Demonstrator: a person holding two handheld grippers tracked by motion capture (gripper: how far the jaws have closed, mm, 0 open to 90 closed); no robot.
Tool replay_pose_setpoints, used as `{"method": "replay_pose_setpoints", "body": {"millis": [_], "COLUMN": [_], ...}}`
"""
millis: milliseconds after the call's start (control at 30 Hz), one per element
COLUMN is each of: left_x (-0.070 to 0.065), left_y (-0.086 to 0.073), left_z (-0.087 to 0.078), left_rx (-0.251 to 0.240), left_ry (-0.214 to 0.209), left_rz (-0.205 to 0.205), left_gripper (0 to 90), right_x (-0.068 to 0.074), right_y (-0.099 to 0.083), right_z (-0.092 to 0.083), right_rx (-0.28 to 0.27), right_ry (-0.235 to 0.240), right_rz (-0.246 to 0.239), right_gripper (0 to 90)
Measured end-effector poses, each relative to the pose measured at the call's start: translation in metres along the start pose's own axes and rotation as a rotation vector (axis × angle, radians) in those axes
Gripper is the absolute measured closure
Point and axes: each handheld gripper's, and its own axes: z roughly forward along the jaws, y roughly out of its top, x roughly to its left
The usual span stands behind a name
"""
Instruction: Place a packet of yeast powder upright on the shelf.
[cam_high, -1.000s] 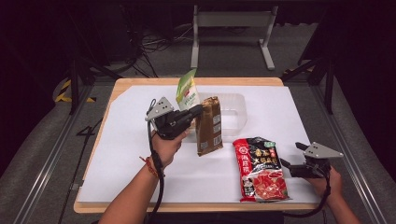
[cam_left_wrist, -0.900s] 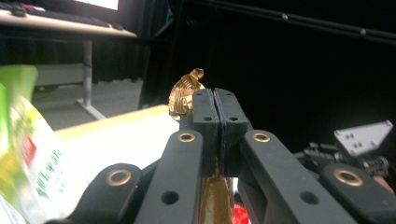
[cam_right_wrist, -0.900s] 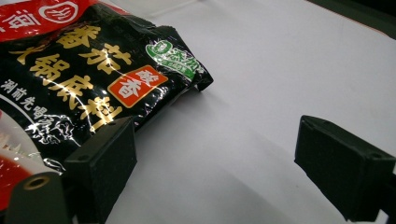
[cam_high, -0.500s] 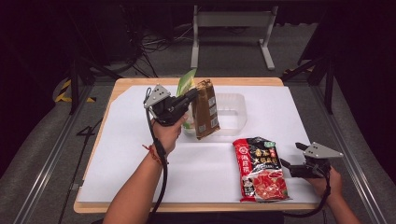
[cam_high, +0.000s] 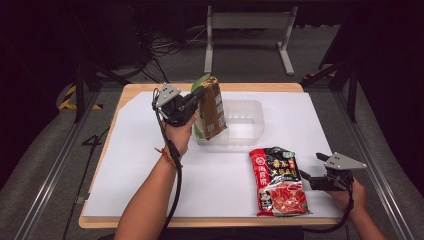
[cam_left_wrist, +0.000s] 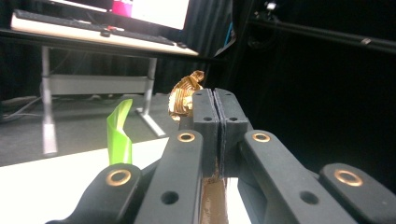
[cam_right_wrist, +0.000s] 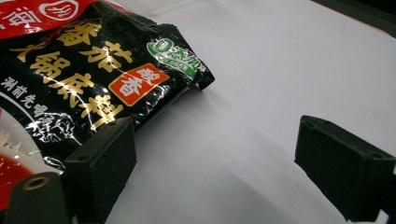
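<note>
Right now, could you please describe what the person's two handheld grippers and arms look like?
Both the left gripper and the right gripper are black, each topped by a grey three-cornered plate and trailing a black cable. The jaws are black blocks on arms fastened with brass-coloured rivets. The forearms are bare; a red cord bracelet circles the left wrist.

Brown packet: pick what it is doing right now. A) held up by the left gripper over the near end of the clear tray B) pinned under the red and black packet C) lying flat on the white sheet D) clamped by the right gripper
A: the left gripper is shut on the brown packet, which hangs above the clear tray.
</note>
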Motion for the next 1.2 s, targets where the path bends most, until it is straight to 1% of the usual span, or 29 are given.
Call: {"method": "replay_pose_setpoints", "body": {"millis": [67, 133, 167, 233, 267, 333, 400, 500, 533, 567, 600, 700, 733, 800, 833, 1067, 1167, 1200], "left_x": [-0.001, 0.000, -0.001, -0.003, -0.004, -0.006, -0.009, -0.009, -0.009, -0.009, -0.008, -0.007, -0.007, -0.006, -0.007, -0.015, -0.017, -0.017], "left_y": [-0.001, 0.000, 0.000, 0.001, 0.001, 0.001, 0.002, 0.002, 0.002, 0.002, 0.003, 0.006, 0.008, 0.010, 0.011, 0.003, -0.002, -0.005], "left_z": [0.007, 0.013, 0.015, 0.022, 0.026, 0.031, 0.039, 0.048, 0.048, 0.053, 0.056, 0.062, 0.065, 0.067, 0.069, 0.078, 0.082, 0.083], "left_rx": [0.007, 0.015, 0.012, 0.019, 0.021, 0.026, 0.032, 0.041, 0.041, 0.046, 0.053, 0.055, 0.055, 0.048, 0.047, 0.054, 0.068, 0.076], "left_ry": [0.019, 0.032, 0.034, 0.052, 0.055, 0.072, 0.091, 0.122, 0.122, 0.150, 0.152, 0.181, 0.196, 0.201, 0.212, 0.207, 0.195, 0.180], "left_rz": [-0.002, -0.004, -0.008, 0.013, 0.013, 0.026, 0.047, 0.061, 0.061, 0.084, 0.075, 0.096, 0.099, 0.087, 0.093, 0.086, 0.084, 0.081], "left_gripper": [88.5, 88.5, 88.5, 88.5, 88.5, 88.5, 88.5, 88.5, 88.5, 88.6, 88.5, 88.5, 88.6, 88.5, 88.5, 88.0, 87.0, 86.4], "right_x": [0.000, 0.000, 0.000, 0.000, 0.000, 0.000, 0.000, 0.000, 0.000, 0.000, 0.001, 0.001, 0.001, 0.001, 0.001, 0.001, 0.001, 0.001], "right_y": [0.000, 0.000, 0.000, 0.000, 0.000, 0.000, 0.000, 0.000, 0.000, 0.000, 0.000, 0.000, 0.000, 0.000, 0.000, 0.000, 0.000, 0.000], "right_z": [0.000, 0.000, 0.000, 0.000, 0.000, 0.000, 0.000, 0.000, 0.000, 0.000, 0.000, 0.000, 0.000, 0.000, 0.000, 0.000, 0.000, 0.000], "right_rx": [-0.001, -0.001, -0.001, -0.001, -0.001, 0.001, 0.000, -0.002, -0.002, -0.002, -0.002, -0.001, -0.001, -0.002, -0.001, -0.003, -0.003, -0.002], "right_ry": [0.001, 0.002, 0.002, 0.003, 0.003, 0.003, 0.004, 0.002, 0.002, 0.002, 0.002, 0.001, 0.001, 0.001, 0.001, 0.001, 0.002, 0.002], "right_rz": [0.002, 0.001, 0.000, -0.002, -0.002, -0.002, -0.003, -0.003, -0.003, -0.003, -0.004, -0.006, -0.006, -0.005, -0.005, -0.008, -0.010, -0.010], "right_gripper": [13.1, 13.1, 13.1, 13.1, 13.1, 13.1, 13.1, 13.1, 13.1, 13.1, 13.1, 13.1, 13.1, 13.1, 13.1, 13.1, 13.1, 13.1]}}
